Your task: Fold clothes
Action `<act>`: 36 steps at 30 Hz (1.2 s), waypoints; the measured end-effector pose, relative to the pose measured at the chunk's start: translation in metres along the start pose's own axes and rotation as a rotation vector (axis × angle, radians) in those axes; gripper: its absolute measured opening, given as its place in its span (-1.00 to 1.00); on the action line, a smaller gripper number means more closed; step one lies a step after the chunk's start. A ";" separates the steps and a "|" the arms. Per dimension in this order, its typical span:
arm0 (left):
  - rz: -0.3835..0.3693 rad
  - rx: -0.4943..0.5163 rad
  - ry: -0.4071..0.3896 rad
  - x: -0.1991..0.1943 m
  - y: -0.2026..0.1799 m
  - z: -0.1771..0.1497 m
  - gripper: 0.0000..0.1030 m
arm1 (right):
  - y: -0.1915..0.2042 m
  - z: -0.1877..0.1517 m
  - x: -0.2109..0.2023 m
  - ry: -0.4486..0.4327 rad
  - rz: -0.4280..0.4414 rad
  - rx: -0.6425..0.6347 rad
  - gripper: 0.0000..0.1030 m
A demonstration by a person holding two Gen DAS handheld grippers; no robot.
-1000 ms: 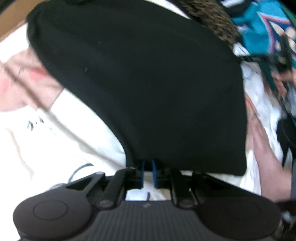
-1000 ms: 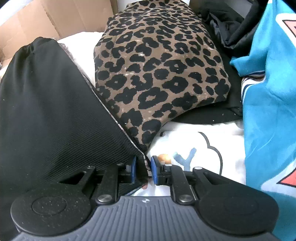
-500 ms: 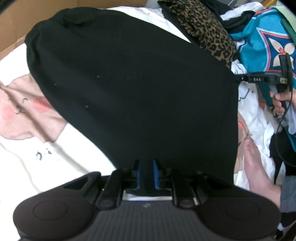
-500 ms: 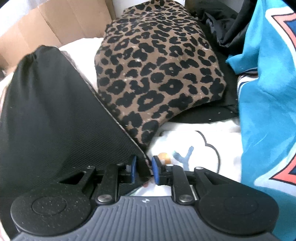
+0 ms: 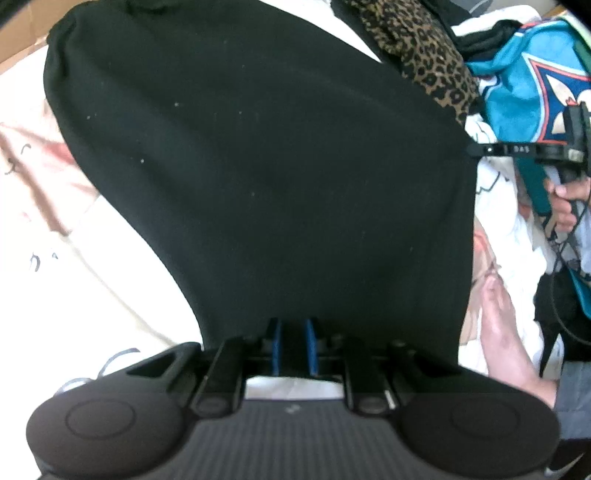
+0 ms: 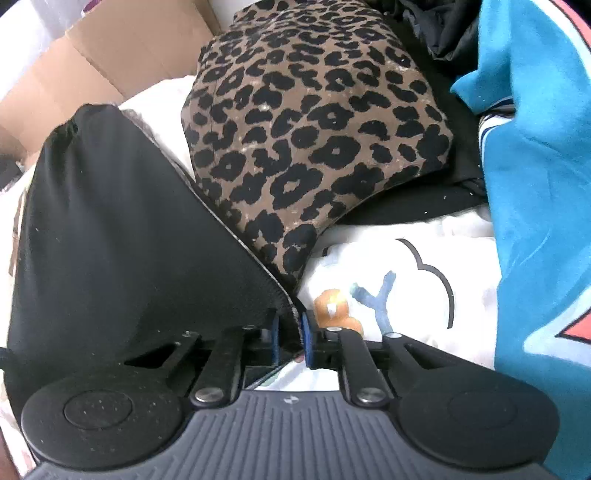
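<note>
From the left wrist camera, the left gripper (image 5: 293, 345) has its two blue pads nearly together, pinching the near hem of a black garment (image 5: 258, 177) between them. The garment spreads flat away from the gripper over a white sheet with pink and black cartoon print (image 5: 55, 206). Its gathered far end lies near a strip of cardboard (image 5: 22, 44) at the upper left. At the garment's far right corner the right gripper (image 5: 476, 150) reaches in from the side, its black tip touching that corner; a hand (image 5: 565, 201) holds its handle, with a cable hanging below. Behind that corner lie a leopard-print garment (image 5: 424, 55) and a teal garment with a white and orange emblem (image 5: 532, 88). A bare forearm (image 5: 506, 339) rests along the black garment's right edge.

From the right wrist camera, the right gripper (image 6: 291, 332) has just been closing, and its blue pads now stand close together with the corner of the black garment (image 6: 129, 240) clamped between them. The black cloth runs away to the left and ends in a bunched edge near a cardboard box (image 6: 110, 59). The leopard-print garment (image 6: 314, 129) lies folded just beside it, touching along the black garment's right edge. A white garment with a black outline and orange and blue letters (image 6: 406, 295) lies under the gripper's right finger, and the teal garment (image 6: 535, 184) fills the right side. A crumpled dark garment (image 6: 443, 33) sits at the top.
</note>
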State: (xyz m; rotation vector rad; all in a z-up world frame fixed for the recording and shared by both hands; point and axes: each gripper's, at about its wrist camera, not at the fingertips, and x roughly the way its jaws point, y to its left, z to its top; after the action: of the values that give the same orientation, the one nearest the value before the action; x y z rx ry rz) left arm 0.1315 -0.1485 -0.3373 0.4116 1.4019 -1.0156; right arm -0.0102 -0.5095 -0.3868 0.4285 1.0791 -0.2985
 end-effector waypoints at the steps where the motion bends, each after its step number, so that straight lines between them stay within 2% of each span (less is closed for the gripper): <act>1: -0.001 -0.003 0.000 0.000 0.003 -0.002 -0.72 | 0.000 0.001 -0.002 -0.005 0.006 0.002 -0.83; 7: -0.007 -0.021 0.002 0.007 0.010 -0.006 -0.71 | -0.014 0.002 -0.012 -0.028 0.085 0.065 -0.83; 10: -0.014 -0.014 -0.001 0.009 0.011 -0.004 -0.66 | -0.021 -0.002 -0.010 -0.033 0.109 0.077 -0.72; 14: -0.029 -0.027 -0.006 0.013 0.013 -0.004 -0.65 | -0.019 -0.002 0.000 -0.029 0.117 0.070 -0.46; 16: -0.027 -0.026 -0.008 0.013 0.013 -0.005 -0.65 | -0.019 -0.002 0.006 -0.025 0.112 0.072 -0.43; 17: -0.026 -0.025 -0.010 0.013 0.012 -0.006 -0.65 | -0.019 -0.002 0.009 -0.023 0.112 0.072 -0.31; 21: -0.015 -0.044 0.000 0.003 0.022 -0.017 -0.64 | -0.019 -0.003 0.017 -0.016 0.126 0.053 -0.27; 26: 0.006 0.000 0.044 0.004 0.017 -0.010 -0.62 | -0.018 -0.001 0.017 0.006 0.131 0.030 -0.30; 27: 0.006 -0.003 0.054 0.003 0.018 -0.009 -0.61 | -0.016 0.000 0.017 0.006 0.131 0.019 -0.48; 28: 0.007 -0.007 0.065 0.003 0.019 -0.007 -0.61 | -0.014 0.000 0.017 0.006 0.131 0.009 -0.55; 29: 0.008 -0.026 0.076 0.003 0.020 -0.006 -0.61 | -0.012 0.001 0.016 0.006 0.130 0.000 -0.68; 33: 0.023 -0.127 0.076 0.000 0.018 -0.009 -0.61 | -0.006 0.001 0.010 -0.009 0.115 -0.033 -0.76; 36: 0.043 -0.261 0.050 -0.008 0.022 -0.020 -0.64 | -0.008 0.000 0.005 -0.026 0.123 -0.029 -0.79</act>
State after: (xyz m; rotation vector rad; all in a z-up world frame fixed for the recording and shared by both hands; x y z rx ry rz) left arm 0.1377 -0.1186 -0.3405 0.2740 1.5418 -0.7789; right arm -0.0116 -0.5164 -0.3925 0.4618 1.0256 -0.1786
